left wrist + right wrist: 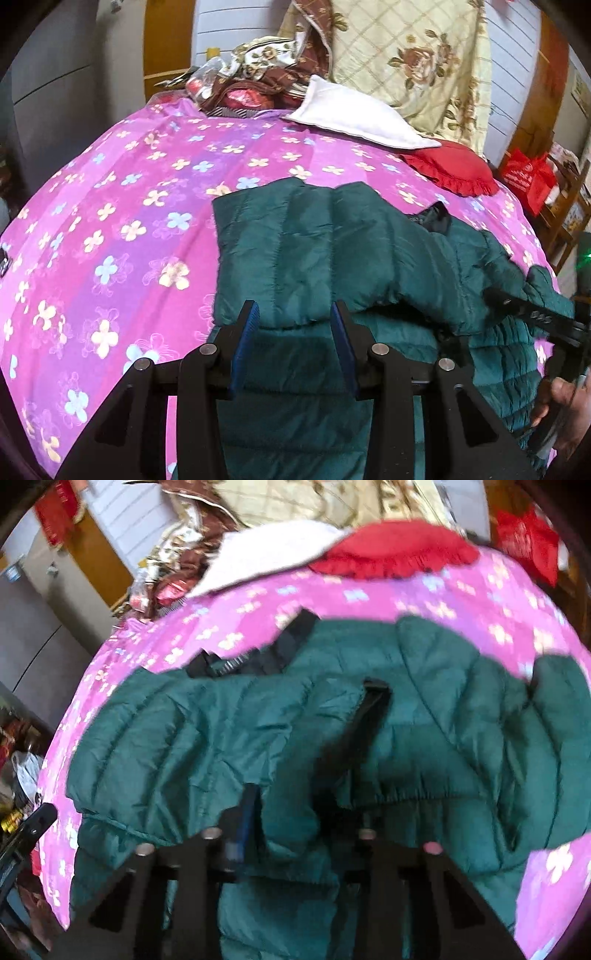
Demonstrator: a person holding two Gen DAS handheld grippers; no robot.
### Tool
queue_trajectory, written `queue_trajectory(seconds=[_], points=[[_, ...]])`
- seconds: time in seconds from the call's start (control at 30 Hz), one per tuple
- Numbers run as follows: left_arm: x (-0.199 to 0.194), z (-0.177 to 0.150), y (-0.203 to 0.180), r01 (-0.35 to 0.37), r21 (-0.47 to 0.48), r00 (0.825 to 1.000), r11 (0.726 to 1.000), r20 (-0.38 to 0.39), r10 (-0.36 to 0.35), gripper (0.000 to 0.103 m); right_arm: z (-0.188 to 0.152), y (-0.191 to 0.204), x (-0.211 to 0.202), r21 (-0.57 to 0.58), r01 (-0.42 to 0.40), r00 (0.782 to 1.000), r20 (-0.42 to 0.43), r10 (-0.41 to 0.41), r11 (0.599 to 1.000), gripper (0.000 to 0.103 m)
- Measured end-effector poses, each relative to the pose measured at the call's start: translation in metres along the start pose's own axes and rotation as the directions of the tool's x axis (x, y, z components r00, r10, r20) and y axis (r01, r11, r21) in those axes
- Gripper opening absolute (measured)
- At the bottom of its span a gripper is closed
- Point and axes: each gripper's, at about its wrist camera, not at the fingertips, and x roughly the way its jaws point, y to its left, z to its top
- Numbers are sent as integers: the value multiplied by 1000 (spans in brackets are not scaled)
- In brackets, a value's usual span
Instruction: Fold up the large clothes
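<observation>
A dark green puffer jacket point(332, 251) lies on a pink flowered bedsheet point(129, 206), partly folded over itself. My left gripper point(295, 314) is open just above the folded edge of the jacket, its blue-padded fingers point(245, 332) wide apart and empty. In the right wrist view the jacket point(221, 731) fills the middle, blurred. My right gripper point(295, 805) hangs over it with a fold of green fabric bunched between the fingers point(247, 812); the right finger is hidden by fabric. The right gripper also shows in the left wrist view point(535, 317), held by a hand.
A white pillow point(354, 114) and a red frilled cushion point(454, 168) lie at the head of the bed. A pile of patterned bedding point(266, 66) and a floral quilt point(413, 55) stand behind. A red bag point(528, 177) sits right of the bed.
</observation>
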Motion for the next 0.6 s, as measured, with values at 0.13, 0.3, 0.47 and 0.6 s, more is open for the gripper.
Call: queue_trajectory(seconds=[0.13, 0.3, 0.47, 0.6], points=[[3, 5, 16, -7, -52, 1000, 999, 8, 7, 22, 15, 11, -25, -66, 37, 994, 106, -30, 997, 25], [6, 9, 33, -18, -103, 1000, 994, 9, 19, 22, 40, 14, -49, -101, 109, 974, 211, -86, 989, 23], [11, 8, 43, -42, -118, 999, 992, 1, 42, 22, 48, -2, -42, -61, 169, 969, 192, -155, 984, 22], [15, 9, 46, -54, -127, 999, 990, -9, 53, 22, 34, -23, -23, -6, 194, 973, 128, -191, 981, 22]])
